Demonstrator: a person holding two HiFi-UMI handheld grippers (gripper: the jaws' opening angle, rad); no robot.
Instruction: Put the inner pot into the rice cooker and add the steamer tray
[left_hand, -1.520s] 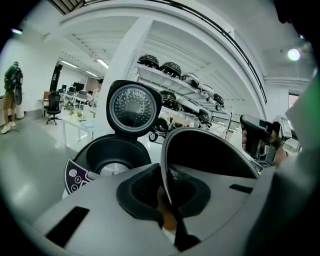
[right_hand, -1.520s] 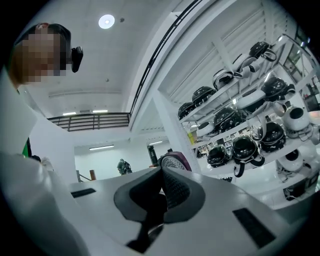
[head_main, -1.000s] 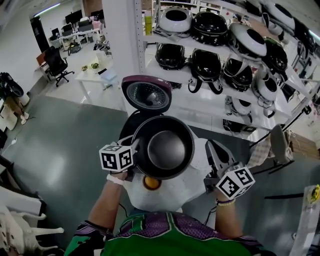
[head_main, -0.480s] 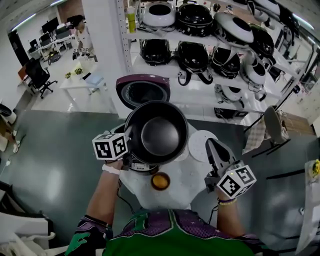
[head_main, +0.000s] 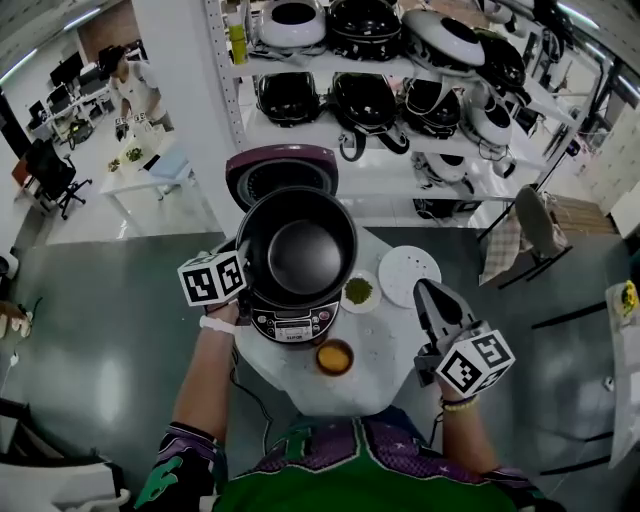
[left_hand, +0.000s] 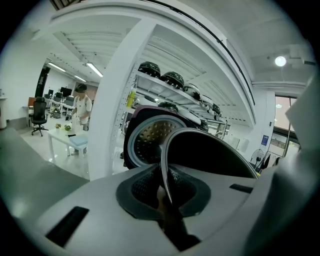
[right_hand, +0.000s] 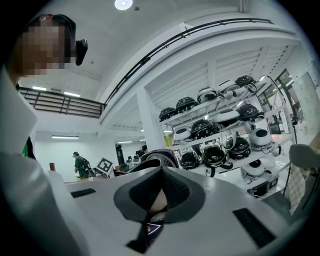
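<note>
The left gripper (head_main: 243, 290) pinches the thin rim of the round, glossy dark inner pot (head_main: 300, 255) over the rice cooker (head_main: 290, 322); the right gripper (head_main: 424, 292) is clenched empty.

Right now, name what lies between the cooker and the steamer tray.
A small green-filled dish sits between cooker and tray, in the head view.

A small round white counter (head_main: 300, 388) carried four things. The rice cooker (head_main: 292, 322) sat toward its far side, a little dish (head_main: 359, 292) of something green just right of it. The white steamer tray (head_main: 410, 276) lay beyond that, and an orange bowl (head_main: 334, 356) sat nearer the front.
</note>
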